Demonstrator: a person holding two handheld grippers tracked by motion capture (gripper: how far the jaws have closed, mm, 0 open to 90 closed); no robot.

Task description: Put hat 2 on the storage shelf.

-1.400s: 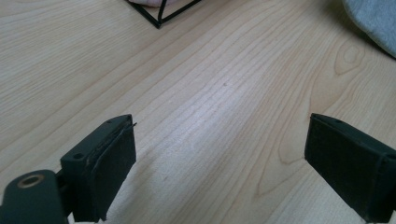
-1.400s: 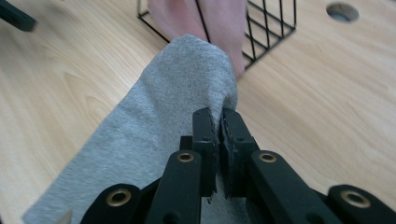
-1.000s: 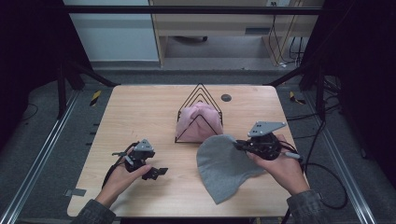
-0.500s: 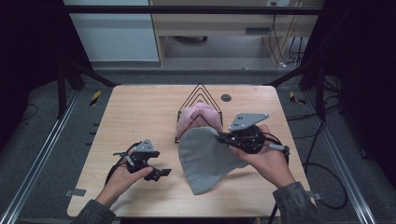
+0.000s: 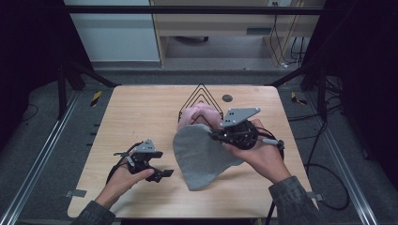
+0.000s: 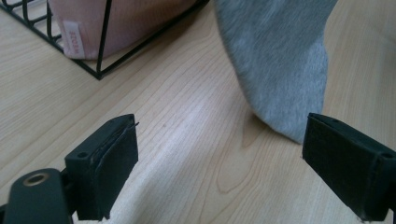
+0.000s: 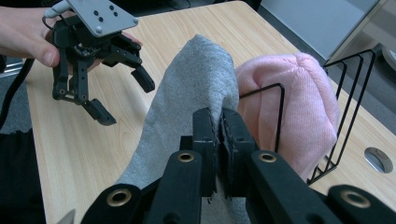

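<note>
At centre frame our right gripper [image 5: 213,134] has its fingers clamped on the grey cloth [image 5: 202,157], beside the pink hat [image 5: 199,114]. Lower left, our left gripper [image 5: 164,173] holds its fingers apart above the surface [image 5: 136,112].

The right gripper [image 5: 213,135] is held above the table's middle by the right hand [image 5: 258,154], its forearm coming in from the lower right edge and its grey plate facing up; the jaws are pointed leftward and are seen pressed together on a fold of grey cloth [image 7: 187,98] in the right gripper view. The left gripper [image 5: 162,174] is held low near the table's front left by the left hand [image 5: 126,176], the forearm entering from the bottom; its jaws are spread wide with nothing between them.
</note>
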